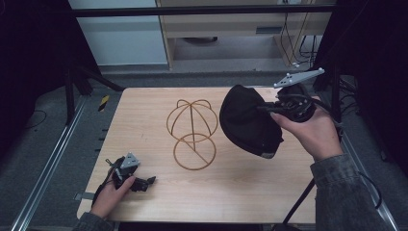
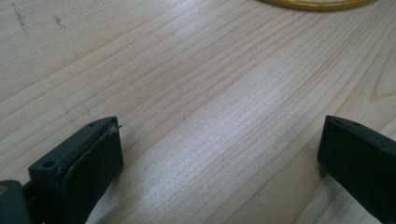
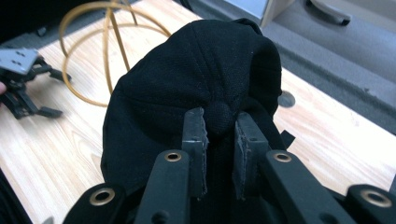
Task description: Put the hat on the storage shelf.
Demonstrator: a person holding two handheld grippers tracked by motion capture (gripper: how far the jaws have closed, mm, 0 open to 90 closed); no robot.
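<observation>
Black fabric cap (image 1: 248,122) hangs right of centre in the high view, above the pale wooden worktop (image 1: 159,197), pinched at its crown by the right gripper (image 3: 219,128). Lower left, the left gripper (image 2: 219,144) rests with jaws spread, near the golden wire cap stand (image 1: 192,132).

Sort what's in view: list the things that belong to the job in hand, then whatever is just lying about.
In the job:
- black fabric cap, pinched at its top button by the right gripper
- golden wire cap stand on the wooden table

Lying about:
- black cables on the floor behind
- left gripper, idle, jaws open
</observation>
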